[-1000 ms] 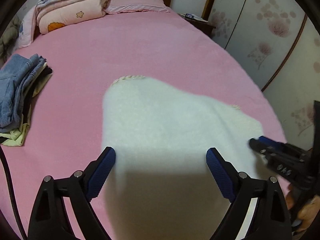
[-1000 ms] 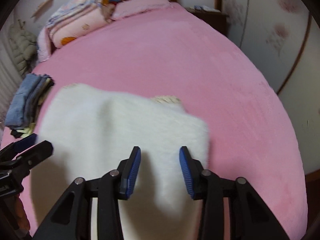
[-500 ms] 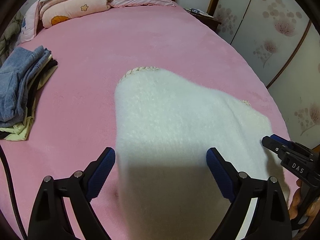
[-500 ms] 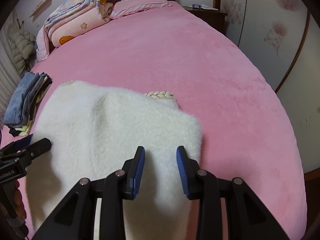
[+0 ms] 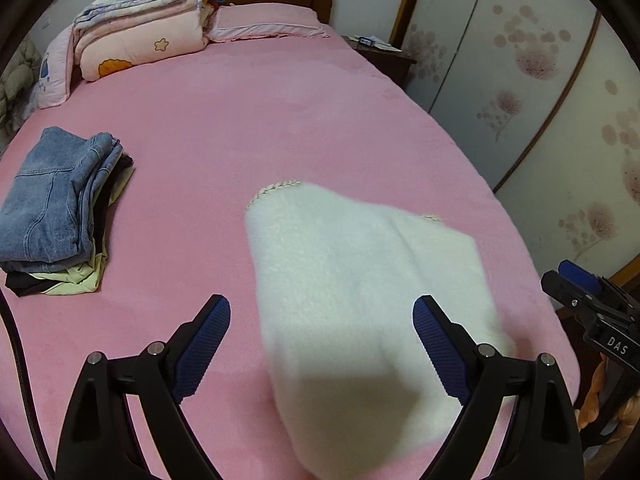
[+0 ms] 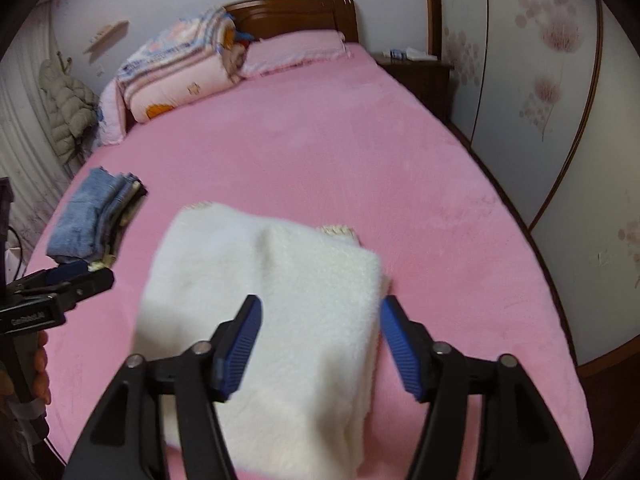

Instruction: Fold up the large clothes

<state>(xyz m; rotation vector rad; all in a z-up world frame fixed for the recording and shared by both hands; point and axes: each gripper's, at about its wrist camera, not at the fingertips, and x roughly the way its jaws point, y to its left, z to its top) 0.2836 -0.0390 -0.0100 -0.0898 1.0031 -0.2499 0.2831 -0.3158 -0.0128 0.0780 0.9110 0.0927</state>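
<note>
A pink-covered bed (image 6: 360, 152) with wooden headboard (image 6: 296, 12) stands beside floral wardrobe doors (image 6: 540, 80).

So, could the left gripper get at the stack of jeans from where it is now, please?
Probably yes. The left gripper is open and holds nothing, and only bare pink bed lies between it and the jeans; the white garment lies to the other side.

The bed (image 5: 280, 128) wears a plain pink cover, and the pillow (image 5: 268, 22) is the same pink. The folded garment (image 5: 360, 288) is fluffy white with a cream braided edge. The stack of clothes (image 5: 56, 208) shows faded blue denim on top, black and pale yellow-green beneath. The folded quilt (image 5: 140, 28) is pale pink with a yellow star, an orange shape and blue-and-pink checks. The headboard (image 6: 296, 14) is dark reddish-brown wood. The wardrobe doors (image 5: 520, 80) are off-white with dusky pink blossoms. Both tongs, left tongs (image 5: 322, 344) and right tongs (image 6: 320, 344), are black with blue pads.
</note>
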